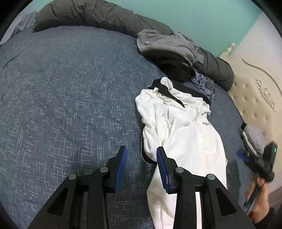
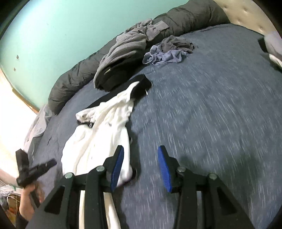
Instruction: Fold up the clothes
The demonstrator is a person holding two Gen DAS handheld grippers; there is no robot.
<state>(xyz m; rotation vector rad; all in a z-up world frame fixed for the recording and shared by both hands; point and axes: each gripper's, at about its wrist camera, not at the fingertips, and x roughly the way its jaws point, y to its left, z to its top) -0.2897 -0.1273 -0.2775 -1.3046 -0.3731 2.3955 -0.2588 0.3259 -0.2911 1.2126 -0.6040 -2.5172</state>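
Note:
A crumpled white garment with black trim (image 1: 181, 132) lies on the blue bedspread (image 1: 70, 88), running from the bed's middle toward me. My left gripper (image 1: 141, 153) hovers open at its left edge, the right finger over the white cloth and only bedspread and a black hem between the fingers. In the right wrist view the same white garment (image 2: 98, 137) sits left of centre. My right gripper (image 2: 141, 151) is open beside it, with its left finger in front of the garment's near edge. Each view shows the other gripper blurred, held in a hand.
At the back of the bed lie a grey hoodie (image 1: 164, 44) on a black garment (image 1: 172, 65) and a crumpled pale-blue piece (image 2: 164, 54). A rolled dark duvet (image 1: 88, 15) lines the teal wall. A cream tufted headboard (image 1: 255, 98) stands on the right.

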